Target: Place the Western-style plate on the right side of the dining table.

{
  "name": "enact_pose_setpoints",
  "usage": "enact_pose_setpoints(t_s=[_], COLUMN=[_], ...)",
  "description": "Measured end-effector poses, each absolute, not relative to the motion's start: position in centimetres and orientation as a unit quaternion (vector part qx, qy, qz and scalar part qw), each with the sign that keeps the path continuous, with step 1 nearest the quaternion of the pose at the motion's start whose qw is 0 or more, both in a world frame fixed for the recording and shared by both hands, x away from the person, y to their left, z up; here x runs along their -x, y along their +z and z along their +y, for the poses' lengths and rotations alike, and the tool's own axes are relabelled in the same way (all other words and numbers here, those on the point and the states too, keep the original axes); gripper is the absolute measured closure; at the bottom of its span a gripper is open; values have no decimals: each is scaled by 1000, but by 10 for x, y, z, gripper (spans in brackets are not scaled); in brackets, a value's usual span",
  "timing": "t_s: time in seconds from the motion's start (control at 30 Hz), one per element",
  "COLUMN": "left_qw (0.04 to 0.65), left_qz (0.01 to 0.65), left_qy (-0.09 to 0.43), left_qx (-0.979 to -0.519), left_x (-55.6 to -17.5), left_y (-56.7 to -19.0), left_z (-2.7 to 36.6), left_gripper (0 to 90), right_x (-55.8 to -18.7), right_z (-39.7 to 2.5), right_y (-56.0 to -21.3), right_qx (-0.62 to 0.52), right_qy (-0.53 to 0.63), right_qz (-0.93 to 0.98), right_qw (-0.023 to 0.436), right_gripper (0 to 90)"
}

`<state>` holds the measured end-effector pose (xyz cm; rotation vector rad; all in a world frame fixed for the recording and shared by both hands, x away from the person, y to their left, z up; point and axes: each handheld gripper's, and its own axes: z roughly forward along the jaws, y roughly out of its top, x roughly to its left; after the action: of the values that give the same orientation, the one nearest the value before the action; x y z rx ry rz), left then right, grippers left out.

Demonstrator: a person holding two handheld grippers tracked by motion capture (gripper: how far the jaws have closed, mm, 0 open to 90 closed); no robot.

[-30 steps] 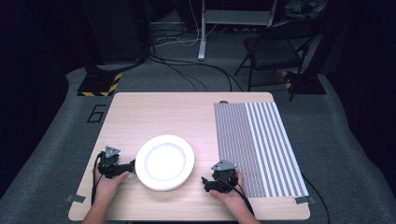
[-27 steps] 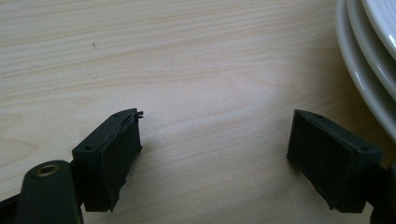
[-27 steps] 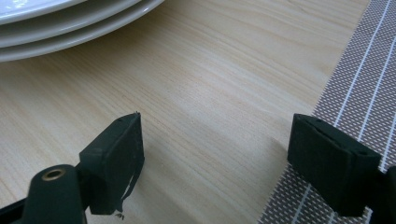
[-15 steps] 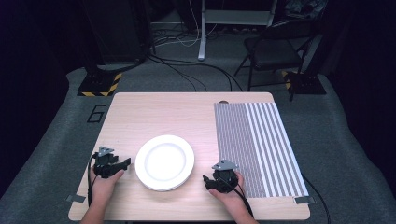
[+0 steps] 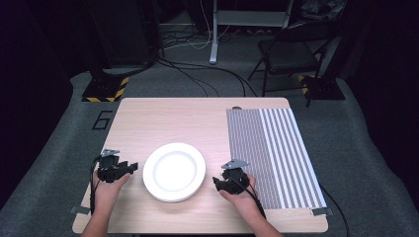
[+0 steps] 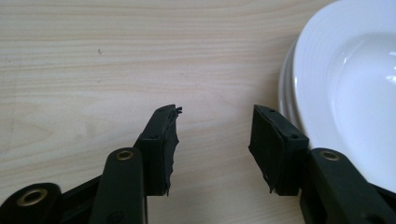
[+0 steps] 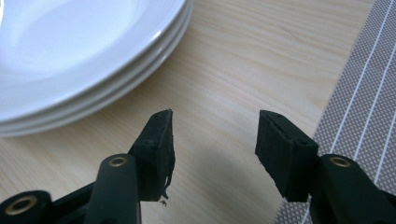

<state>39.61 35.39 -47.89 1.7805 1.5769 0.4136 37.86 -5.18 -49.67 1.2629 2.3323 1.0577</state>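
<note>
Here, on a pale wooden desk (image 5: 188, 118) standing on grey carpet (image 5: 356, 133) in a dark room, the stack of white plates (image 5: 174, 171) sits near-centre between the left gripper (image 5: 129, 169) and right gripper (image 5: 216, 182), both jaws apart and empty, a striped mat (image 5: 274, 148) at right.

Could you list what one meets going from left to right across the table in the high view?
Left tool → stack of white plates → right tool → striped placemat.
</note>
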Motion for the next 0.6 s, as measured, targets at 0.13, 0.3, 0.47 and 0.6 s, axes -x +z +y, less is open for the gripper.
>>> enact_pose_setpoints(t_s=[0.13, 0.3, 0.47, 0.6], left_qw=[380, 400, 425, 451], left_qz=[611, 603, 603, 606], left_qy=[156, 153, 123, 93], left_qx=[-677, -673, -663, -649], left_x=[-402, -398, -393, -388], left_y=[-469, -467, -471, -475], left_z=[348, 347, 350, 352], left_gripper=[560, 628, 679, 742], right_x=[-392, -406, -410, -406], right_z=[-51, -51, -50, -50], right_y=[-487, -482, -478, -476], right_qx=[-426, -435, -440, -434], right_qy=[378, 401, 419, 429], right_qz=[806, 794, 783, 780], right_qw=[160, 140, 136, 142], right_gripper=[516, 537, 541, 521])
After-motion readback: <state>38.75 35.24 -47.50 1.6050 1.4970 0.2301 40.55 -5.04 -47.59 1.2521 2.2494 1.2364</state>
